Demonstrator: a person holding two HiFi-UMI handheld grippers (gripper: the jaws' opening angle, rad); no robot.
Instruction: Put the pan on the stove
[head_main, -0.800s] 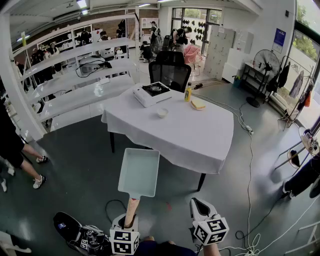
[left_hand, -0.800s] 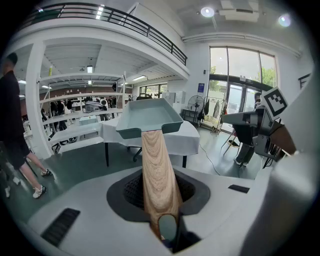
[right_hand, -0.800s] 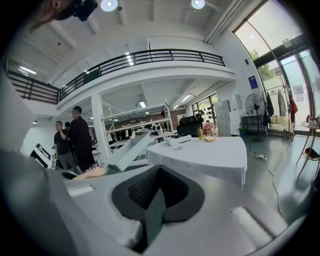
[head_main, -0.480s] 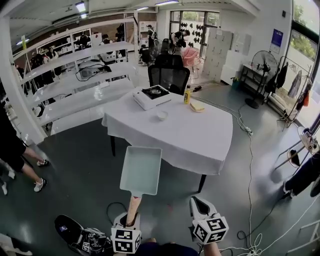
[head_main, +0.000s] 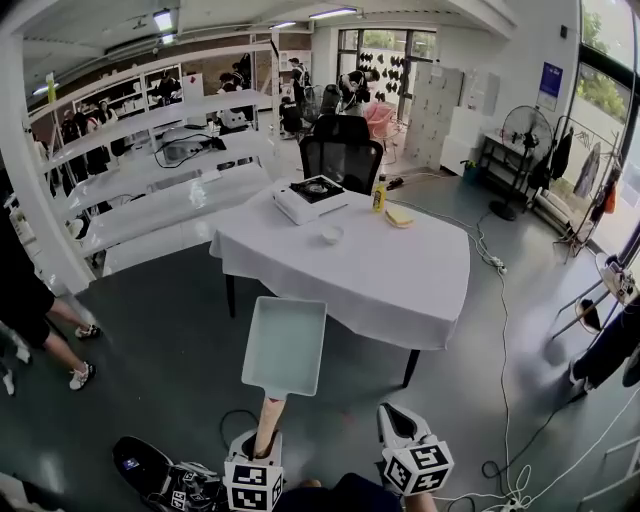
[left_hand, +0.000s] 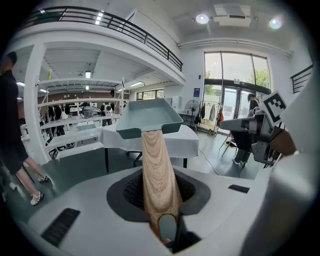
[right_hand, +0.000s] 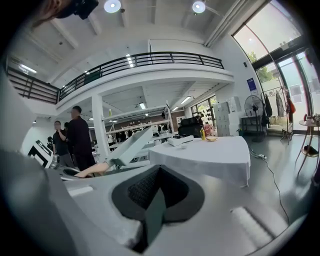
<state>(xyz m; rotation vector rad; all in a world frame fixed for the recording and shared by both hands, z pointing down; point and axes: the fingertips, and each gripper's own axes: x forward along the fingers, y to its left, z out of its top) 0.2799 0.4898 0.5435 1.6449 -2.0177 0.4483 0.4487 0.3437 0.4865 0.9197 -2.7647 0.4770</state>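
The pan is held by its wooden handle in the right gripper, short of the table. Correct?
No: the left gripper holds the pan by its wooden handle, as the left gripper view shows; the right gripper is shut, empty. It is short of the table.

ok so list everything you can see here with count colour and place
pan: 1, pale green, wooden handle, held short of the table
table: 1, white cloth, room centre
stove: 1, white with black top, table's far left corner
bottle: 1, yellow, right of the stove
bowl: 1, white, on the table near the stove
chair: 1, black, behind the table
fan: 1, black, far right
left gripper: 1, grey, shut on the pan's handle
right gripper: 1, grey, shut, empty
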